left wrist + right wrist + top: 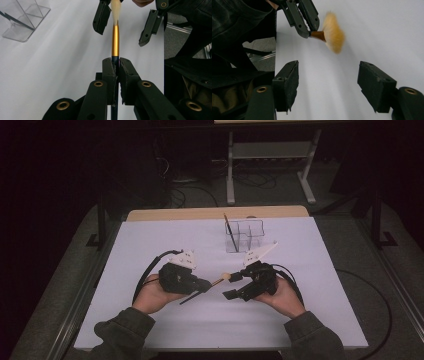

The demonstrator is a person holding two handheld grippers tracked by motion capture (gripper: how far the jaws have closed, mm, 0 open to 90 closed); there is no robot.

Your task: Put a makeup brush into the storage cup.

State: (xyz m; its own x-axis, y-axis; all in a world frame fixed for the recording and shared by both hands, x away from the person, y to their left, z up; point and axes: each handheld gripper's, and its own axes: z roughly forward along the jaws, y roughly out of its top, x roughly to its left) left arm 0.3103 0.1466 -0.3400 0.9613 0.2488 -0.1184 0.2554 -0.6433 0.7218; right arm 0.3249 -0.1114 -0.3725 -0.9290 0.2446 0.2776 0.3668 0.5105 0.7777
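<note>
A makeup brush (216, 281) with a dark handle, a gold ferrule (115, 40) and pale fan-shaped bristles (333, 32) is held level above the white table. My left gripper (202, 285) is shut on its handle just behind the ferrule, as the left gripper view (117, 63) shows. Opposite it, my right gripper (234, 285) faces the bristle end with its jaws open wide. In the right gripper view (332, 75) the bristles hover ahead of the two pads, touching neither, and the left gripper (310, 30) grips the brush beyond them.
A clear acrylic organizer (245, 235) with several compartments stands at the back of the white table cover (150, 245); a thin dark stick (231, 232) leans in its left compartment. Cables trail from both grippers. Dark floor and a metal frame lie beyond the table.
</note>
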